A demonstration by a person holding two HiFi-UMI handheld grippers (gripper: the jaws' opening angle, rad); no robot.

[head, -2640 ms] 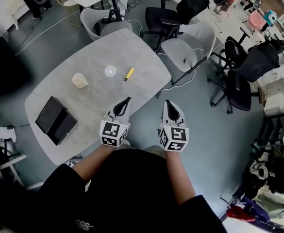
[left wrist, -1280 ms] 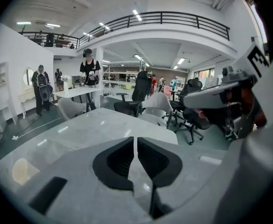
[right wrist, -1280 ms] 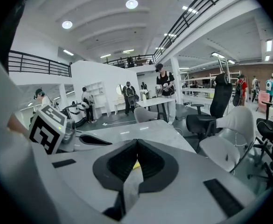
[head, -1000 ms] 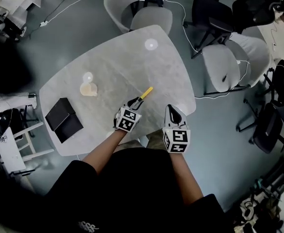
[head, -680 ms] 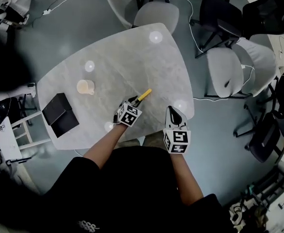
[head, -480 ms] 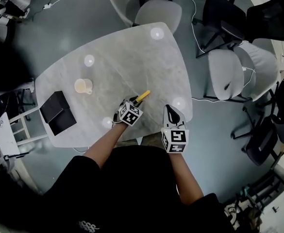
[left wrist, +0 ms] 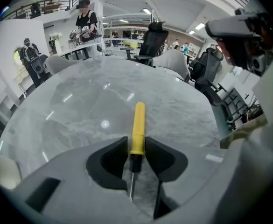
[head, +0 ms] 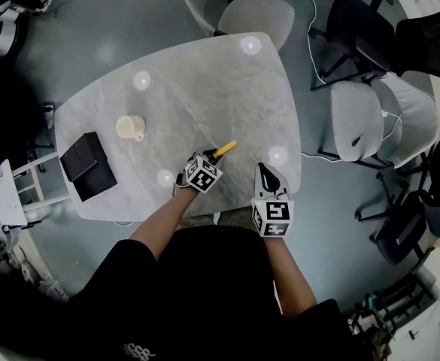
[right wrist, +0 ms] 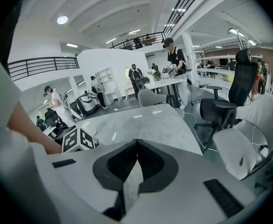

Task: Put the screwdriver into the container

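A screwdriver (head: 224, 150) with a yellow handle and black collar lies on the grey marble table (head: 204, 81) near its front edge. My left gripper (head: 207, 157) is low over it. In the left gripper view its jaws are closing on the screwdriver (left wrist: 137, 125), and both fingertips (left wrist: 122, 146) touch the handle's lower end; the thin shaft runs back between the jaws. The left gripper (left wrist: 136, 146) holds it flat against the table. A beige cup (head: 130, 128) stands apart to the left. My right gripper (head: 265, 170) (right wrist: 136, 141) hangs shut and empty beside the table edge.
A black box (head: 89, 166) sits at the table's left corner. Grey chairs (head: 257, 12) (head: 361, 119) and black office chairs (head: 359, 25) ring the far and right sides. Several people stand at tables in the distance (right wrist: 176, 59).
My left gripper moved forward and down onto the screwdriver, and its jaws now straddle the handle. The right gripper stayed by the table edge. The head view shifted slightly.
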